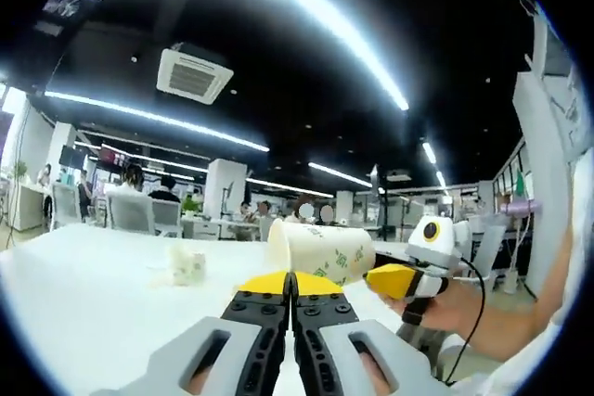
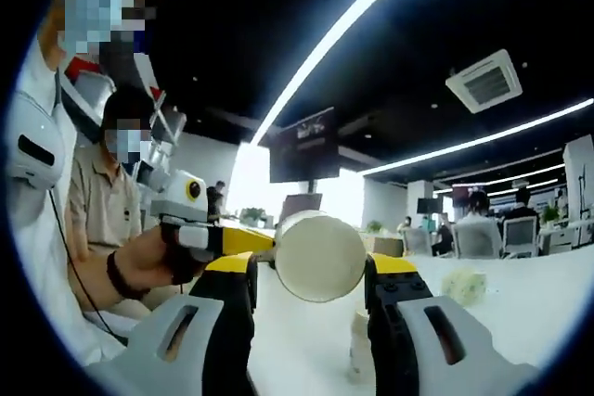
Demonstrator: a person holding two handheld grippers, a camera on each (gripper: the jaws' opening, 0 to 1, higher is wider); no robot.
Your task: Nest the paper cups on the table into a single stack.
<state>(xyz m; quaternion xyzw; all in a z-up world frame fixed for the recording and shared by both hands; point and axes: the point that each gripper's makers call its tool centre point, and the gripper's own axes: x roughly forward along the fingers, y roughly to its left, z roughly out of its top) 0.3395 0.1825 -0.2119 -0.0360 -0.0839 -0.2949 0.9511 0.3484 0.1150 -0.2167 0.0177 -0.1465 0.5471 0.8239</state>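
Above the white bench (image 1: 83,294), your right gripper (image 2: 310,271) clasps a paper cup (image 1: 320,250) sideways between its jaws; your left gripper's (image 1: 290,277) jaws sit closed, empty.

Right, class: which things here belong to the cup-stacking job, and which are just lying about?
Job: paper cup, left tool, right tool, table.
Lying about: crumpled white scrap on the table, office chairs behind, ceiling vent.

Open-plan office: ceiling light strips (image 1: 306,6), desks, seated workers (image 1: 133,178) (background).
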